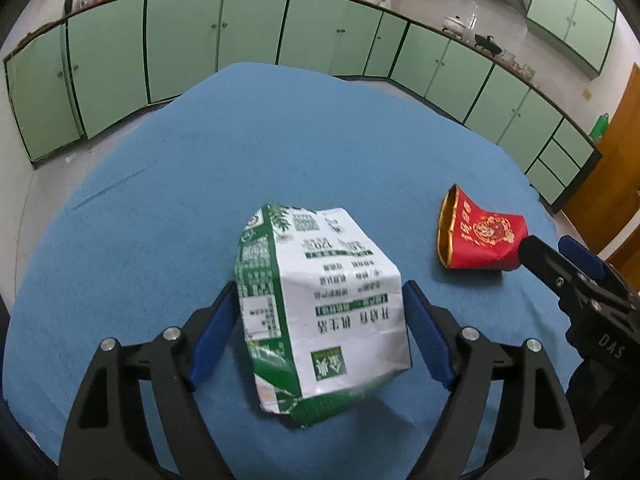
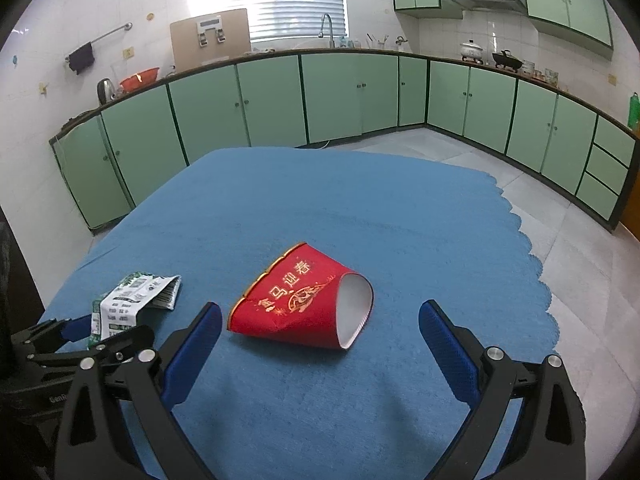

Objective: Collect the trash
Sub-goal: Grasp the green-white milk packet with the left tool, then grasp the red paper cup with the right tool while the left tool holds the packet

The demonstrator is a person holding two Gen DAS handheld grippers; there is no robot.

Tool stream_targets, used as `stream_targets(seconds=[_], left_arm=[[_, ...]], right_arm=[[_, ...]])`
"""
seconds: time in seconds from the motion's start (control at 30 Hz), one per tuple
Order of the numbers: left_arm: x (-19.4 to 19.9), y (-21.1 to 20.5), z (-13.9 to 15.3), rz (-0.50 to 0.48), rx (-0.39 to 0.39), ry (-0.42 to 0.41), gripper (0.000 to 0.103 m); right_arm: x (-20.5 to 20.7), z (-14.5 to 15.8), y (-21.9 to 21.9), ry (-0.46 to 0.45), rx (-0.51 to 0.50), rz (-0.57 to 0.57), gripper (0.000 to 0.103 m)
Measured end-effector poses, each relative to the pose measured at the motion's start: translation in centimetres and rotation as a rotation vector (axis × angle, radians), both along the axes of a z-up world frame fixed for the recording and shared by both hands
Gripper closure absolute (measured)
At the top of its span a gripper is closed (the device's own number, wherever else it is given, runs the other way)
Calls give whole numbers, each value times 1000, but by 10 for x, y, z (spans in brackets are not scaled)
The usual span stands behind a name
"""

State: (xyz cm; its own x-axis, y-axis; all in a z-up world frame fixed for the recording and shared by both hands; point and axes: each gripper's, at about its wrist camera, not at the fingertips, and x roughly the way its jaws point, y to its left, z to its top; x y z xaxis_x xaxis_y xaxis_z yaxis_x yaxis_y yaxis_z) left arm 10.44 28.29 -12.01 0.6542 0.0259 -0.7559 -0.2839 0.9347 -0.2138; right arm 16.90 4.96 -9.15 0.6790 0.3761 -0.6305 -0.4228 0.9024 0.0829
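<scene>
Green kitchen cabinets ring a blue-clothed surface (image 2: 320, 208). The left tongs (image 1: 320, 320) are spread around a crumpled green-and-white carton (image 1: 320, 312); the right tongs (image 2: 320, 340), also spread, face a flattened red paper cup (image 2: 304, 300). Neither piece appears collected yet.

Table cover (image 2: 360, 208): blue cloth, matt, nubbly.
Carton (image 1: 320, 300): printed paper, slight sheen, creased.
Cup (image 2: 304, 300): red paper, crushed.
Fingers (image 2: 448, 340): blue textured pads.
</scene>
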Motion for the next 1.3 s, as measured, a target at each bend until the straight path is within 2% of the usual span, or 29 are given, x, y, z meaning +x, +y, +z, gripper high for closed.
stream_targets(seconds=[0.17,0.23,0.7,1.07,1.2,1.3], left_arm=[[10,6,-1,5,-9,2,23],[12,6,-1,-8,-16,-7,34],[-8,26,10,45,84,-70,36],[-8,37,0,50,55,-51,36],[-1,37,-1,38,37,-22,35],[4,42,-6,50,-2,7,30]], right_arm=[[2,-1,4,-1,-9,-11,6],[4,0,6,-3,-10,-14,6],[2,-14,36,27,-53,-35,6],[17,-30,49,71,-115,-109,6],[23,-33,46,100,-100,-112,6],[25,-35,43,118,-78,-90,10]])
